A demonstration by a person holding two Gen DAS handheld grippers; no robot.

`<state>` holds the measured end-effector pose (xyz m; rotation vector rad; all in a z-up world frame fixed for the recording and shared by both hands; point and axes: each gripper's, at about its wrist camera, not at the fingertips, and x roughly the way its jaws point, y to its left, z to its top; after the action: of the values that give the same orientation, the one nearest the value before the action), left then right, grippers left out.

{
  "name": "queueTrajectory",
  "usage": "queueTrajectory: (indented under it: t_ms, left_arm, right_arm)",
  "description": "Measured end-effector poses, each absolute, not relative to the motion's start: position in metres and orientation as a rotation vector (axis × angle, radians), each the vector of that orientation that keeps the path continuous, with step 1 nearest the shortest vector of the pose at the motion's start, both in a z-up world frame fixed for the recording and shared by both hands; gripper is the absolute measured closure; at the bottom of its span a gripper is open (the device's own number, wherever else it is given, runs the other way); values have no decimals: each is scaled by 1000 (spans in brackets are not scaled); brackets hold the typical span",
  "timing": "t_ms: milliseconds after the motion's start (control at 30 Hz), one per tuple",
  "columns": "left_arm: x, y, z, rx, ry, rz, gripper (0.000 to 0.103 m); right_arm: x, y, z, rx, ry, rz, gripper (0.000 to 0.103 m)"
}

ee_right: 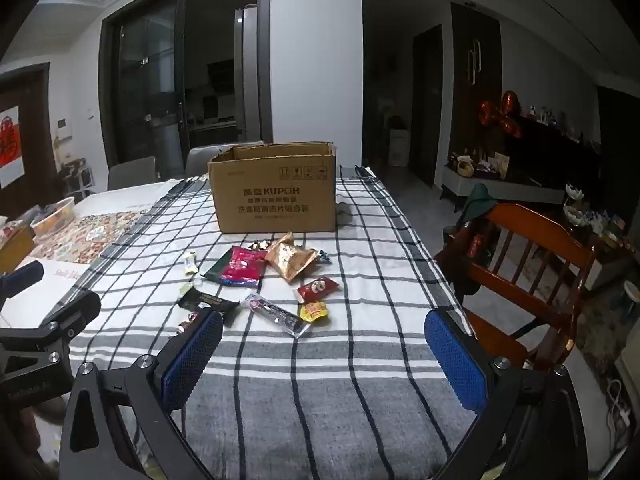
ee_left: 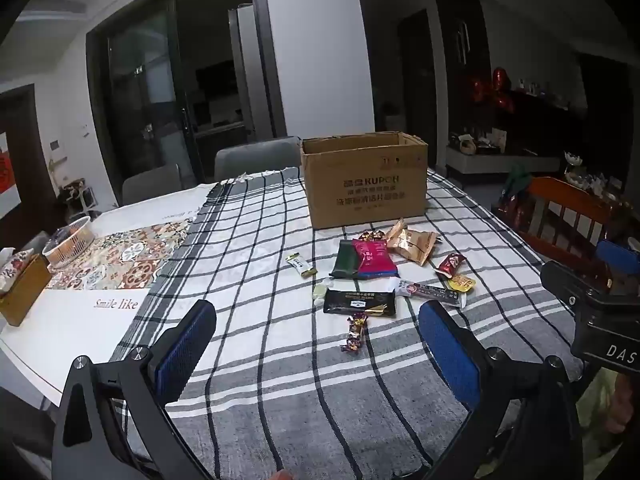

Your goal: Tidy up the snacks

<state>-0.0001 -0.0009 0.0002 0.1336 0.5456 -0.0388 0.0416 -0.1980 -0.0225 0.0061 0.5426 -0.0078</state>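
An open cardboard box (ee_left: 364,182) stands at the far side of the checked tablecloth; it also shows in the right wrist view (ee_right: 276,192). Several snack packets lie in front of it: a magenta pack (ee_left: 372,258), a gold bag (ee_left: 412,242), a black bar (ee_left: 358,303), a small red pack (ee_right: 317,288), a yellow sachet (ee_right: 314,312). My left gripper (ee_left: 318,346) is open and empty, above the cloth short of the snacks. My right gripper (ee_right: 324,358) is open and empty, near the table's front.
A white basket (ee_left: 70,242) and a tissue box (ee_left: 18,284) stand at the left on the patterned mat. A wooden chair (ee_right: 532,268) stands at the table's right side. Grey chairs (ee_left: 256,156) stand behind the table.
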Motion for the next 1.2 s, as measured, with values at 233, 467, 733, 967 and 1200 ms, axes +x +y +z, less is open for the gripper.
queueTrajectory:
  t_ms: [233, 467, 733, 967, 1200]
  left_arm:
    - [-5, 3, 5, 120, 553, -77, 0]
    - [1, -1, -4, 128, 563, -59, 0]
    - [0, 0, -3, 124, 563, -59, 0]
    - [0, 0, -3, 123, 565, -59, 0]
    - [0, 0, -3, 123, 565, -60, 0]
  right_arm:
    - [42, -199, -23, 10, 541, -14, 1]
    - [43, -198, -23, 9, 540, -4, 1]
    - [42, -198, -23, 7, 543, -4, 1]
    - [42, -198, -23, 7, 543, -4, 1]
    - [42, -198, -23, 6, 545, -4, 1]
